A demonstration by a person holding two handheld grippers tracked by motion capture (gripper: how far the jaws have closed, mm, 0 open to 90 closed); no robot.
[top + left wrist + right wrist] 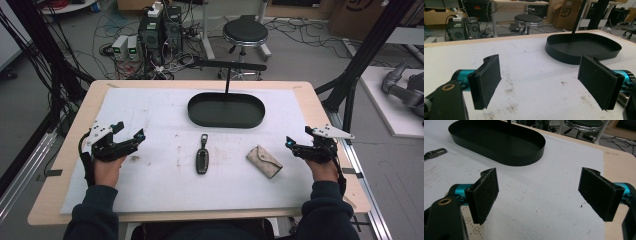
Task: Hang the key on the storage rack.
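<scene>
I held my left gripper [131, 136] near the left edge of the desk [75, 150] and my right gripper [294, 144] near the right edge, both resting low over the white foam mat [150, 170]. In each gripper view the jaws stood wide apart with nothing between them; only bare mat showed in the gap.

The work items lay between my hands, toward the near edge. The slim dark key fob with a metal clip [202, 155] lay at the middle of the mat, its long axis running front to back. The beige fabric pouch [264, 161] lay to its right, turned at an angle, apart from the fob and nearer my right gripper. The black oval metal tray with an upright handle [226, 110] stood toward the far edge, empty as far as I could see.

I judged the step in hand to be the first approach. To do it well:
1. Align the jaws across the fob's narrow width, not its length.
2. Descend until the pads straddle the body, clear of the clip.
3. Close squarely, so the fob does not skate on the mat.
4. Keep the other gripper clear of the pouch.
</scene>
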